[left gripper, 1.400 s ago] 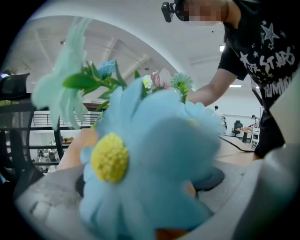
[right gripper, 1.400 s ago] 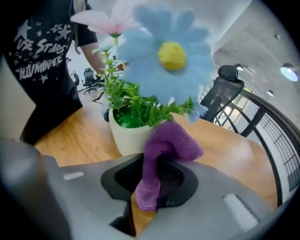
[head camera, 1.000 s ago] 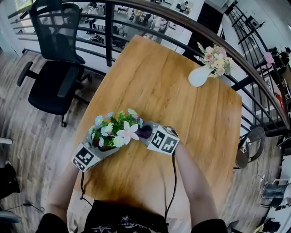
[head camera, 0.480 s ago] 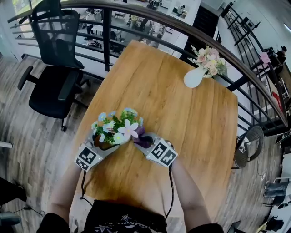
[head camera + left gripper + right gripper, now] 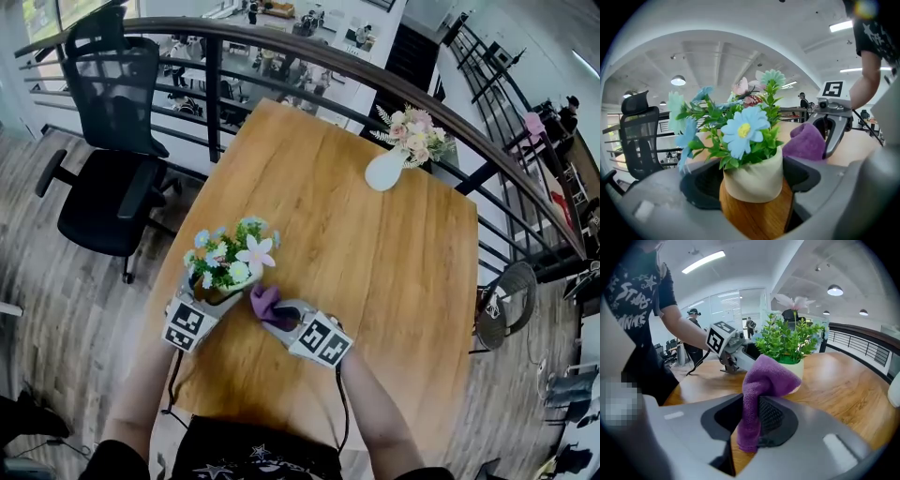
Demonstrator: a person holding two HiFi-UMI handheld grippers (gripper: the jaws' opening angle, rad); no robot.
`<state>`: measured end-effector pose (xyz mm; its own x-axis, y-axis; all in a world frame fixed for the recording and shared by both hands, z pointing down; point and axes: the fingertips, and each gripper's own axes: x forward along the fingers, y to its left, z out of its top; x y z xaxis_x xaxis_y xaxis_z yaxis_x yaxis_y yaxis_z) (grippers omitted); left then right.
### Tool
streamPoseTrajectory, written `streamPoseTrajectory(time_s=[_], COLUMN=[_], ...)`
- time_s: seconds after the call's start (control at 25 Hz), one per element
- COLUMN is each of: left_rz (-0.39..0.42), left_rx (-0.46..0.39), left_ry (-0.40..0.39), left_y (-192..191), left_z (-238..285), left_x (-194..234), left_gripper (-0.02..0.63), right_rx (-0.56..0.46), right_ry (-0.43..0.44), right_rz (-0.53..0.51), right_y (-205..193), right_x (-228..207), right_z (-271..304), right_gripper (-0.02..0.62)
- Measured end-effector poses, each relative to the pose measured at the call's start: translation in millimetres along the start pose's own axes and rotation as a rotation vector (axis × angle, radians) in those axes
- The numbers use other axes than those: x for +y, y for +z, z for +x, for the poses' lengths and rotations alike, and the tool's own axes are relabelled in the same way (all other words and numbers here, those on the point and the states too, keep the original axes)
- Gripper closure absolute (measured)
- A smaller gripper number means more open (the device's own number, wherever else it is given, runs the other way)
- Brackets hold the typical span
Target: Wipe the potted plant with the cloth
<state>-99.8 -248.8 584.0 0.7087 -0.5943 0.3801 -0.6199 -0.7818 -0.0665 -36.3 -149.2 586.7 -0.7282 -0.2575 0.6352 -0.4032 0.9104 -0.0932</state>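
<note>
The potted plant (image 5: 230,265), with blue, white and pink blooms above a cream pot, is seen near the left edge of the counter (image 5: 375,253). It is clasped at the pot between the jaws of the left tool (image 5: 210,296), which have just been closing in on it. A purple cloth (image 5: 264,302) is pinched in the right tool (image 5: 279,313), whose jaws are pressed together on the fabric, and is held just beside the pot's right side. A white vase of flowers (image 5: 384,171) can be seen well apart at the far edge.
</note>
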Motion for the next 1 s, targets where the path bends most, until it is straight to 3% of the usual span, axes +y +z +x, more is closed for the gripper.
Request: streamPoseTrajectory(time_s=[0.24,0.6,1.0], left_rz=[-0.100,-0.164,-0.227], left_rx=[-0.010,-0.055,-0.194], left_ry=[0.073,0.234,0.406], left_y=[11,28,86], left_z=[-13,-81,-135], left_x=[1,-15,-85], left_gripper=[0.183,0.178,0.179], right_rx=[-0.051,-0.182,-0.244], right_ry=[-0.048,-0.174,-0.156], right_rz=[0.034,0.119,0.031], right_y=[3,8,5], right_x=[9,11,49], right_z=[-27,-77,-150], right_gripper=[0.512,0.509,0.509])
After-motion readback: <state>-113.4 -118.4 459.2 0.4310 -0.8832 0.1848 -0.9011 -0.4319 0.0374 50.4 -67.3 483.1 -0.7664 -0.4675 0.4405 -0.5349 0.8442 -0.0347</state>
